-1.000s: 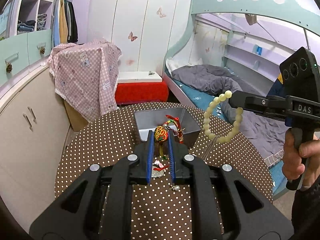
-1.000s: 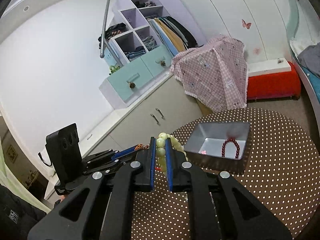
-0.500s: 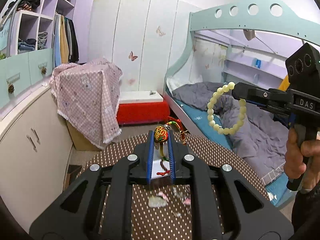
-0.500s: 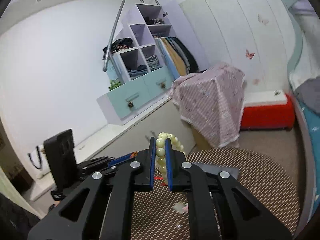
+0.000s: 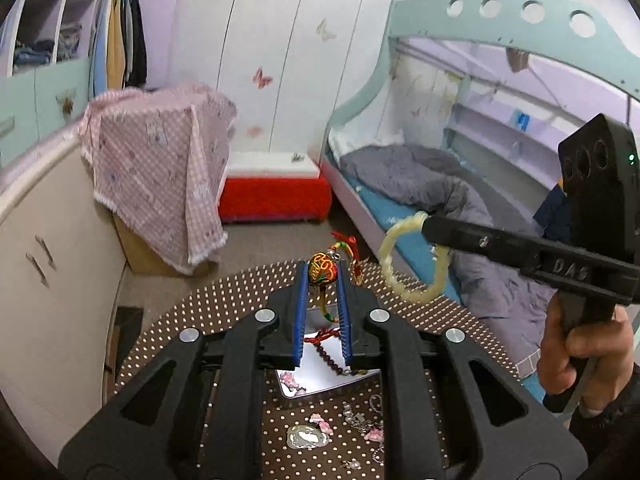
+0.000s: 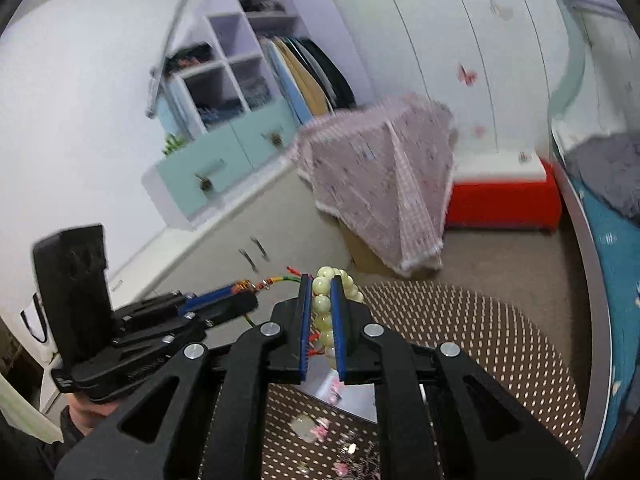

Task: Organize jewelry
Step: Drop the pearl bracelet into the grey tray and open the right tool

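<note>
L gripper (image 5: 322, 276): clenched on braided charm (image 5: 321, 271), above tray (image 5: 320, 368).
R gripper (image 6: 320, 292): grasping pale bead bracelet (image 6: 326, 312), above tray too.
Tip: lower both w/ care before release; 2 loops swung.

Black gripper (image 5: 322, 280), blue pads (image 5: 301, 312)

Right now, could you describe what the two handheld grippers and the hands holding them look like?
Both are matte black linkage frames with silver pivot bolts and blue finger pads. The right gripper has pale lettering, a three-lens module, a green light. The right hand is bare.
</note>
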Demonstrator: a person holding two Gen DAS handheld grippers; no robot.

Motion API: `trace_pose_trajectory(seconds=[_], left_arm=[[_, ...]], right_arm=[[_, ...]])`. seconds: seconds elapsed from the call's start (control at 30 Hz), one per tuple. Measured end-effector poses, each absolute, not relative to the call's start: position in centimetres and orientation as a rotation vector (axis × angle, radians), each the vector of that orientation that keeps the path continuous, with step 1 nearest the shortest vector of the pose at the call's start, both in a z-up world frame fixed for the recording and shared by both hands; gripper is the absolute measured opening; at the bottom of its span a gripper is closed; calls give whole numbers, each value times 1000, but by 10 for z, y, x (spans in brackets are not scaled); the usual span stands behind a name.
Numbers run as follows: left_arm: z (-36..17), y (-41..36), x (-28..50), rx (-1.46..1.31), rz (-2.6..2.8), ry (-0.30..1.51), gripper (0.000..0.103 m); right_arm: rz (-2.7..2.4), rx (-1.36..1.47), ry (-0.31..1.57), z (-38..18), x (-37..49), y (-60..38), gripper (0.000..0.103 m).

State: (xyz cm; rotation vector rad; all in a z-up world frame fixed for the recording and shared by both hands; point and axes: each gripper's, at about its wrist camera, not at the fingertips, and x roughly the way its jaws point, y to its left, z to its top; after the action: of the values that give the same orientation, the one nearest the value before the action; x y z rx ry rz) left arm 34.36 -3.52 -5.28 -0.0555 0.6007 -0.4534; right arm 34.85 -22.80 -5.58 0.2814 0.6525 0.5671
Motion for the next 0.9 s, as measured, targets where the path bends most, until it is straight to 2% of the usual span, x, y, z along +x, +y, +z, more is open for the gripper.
trace_pose_trajectory(seconds=[0.03, 0.07, 0.1, 0.13, 0.17, 0.9], left_arm=[[-58, -36, 348, -52, -441, 622, 34], [-62, -36, 351, -56, -425, 638, 75], [-65, -31, 350, -83, -397, 624, 86], [-65, -26, 346, -108, -380, 595, 89], [-66, -22, 344, -116, -370, 589, 90], [-47, 0, 274, -77, -221, 480, 93]], right_arm=[[553, 296, 667, -61, 350, -231, 15], [525, 312, 677, -66, 352, -235, 30], [483, 329, 673, -70, 350, -242, 56], [456, 344, 651, -71, 346, -247, 72], [436, 352, 633, -69, 343, -250, 93], [246, 236, 495, -33, 276, -256, 95]])
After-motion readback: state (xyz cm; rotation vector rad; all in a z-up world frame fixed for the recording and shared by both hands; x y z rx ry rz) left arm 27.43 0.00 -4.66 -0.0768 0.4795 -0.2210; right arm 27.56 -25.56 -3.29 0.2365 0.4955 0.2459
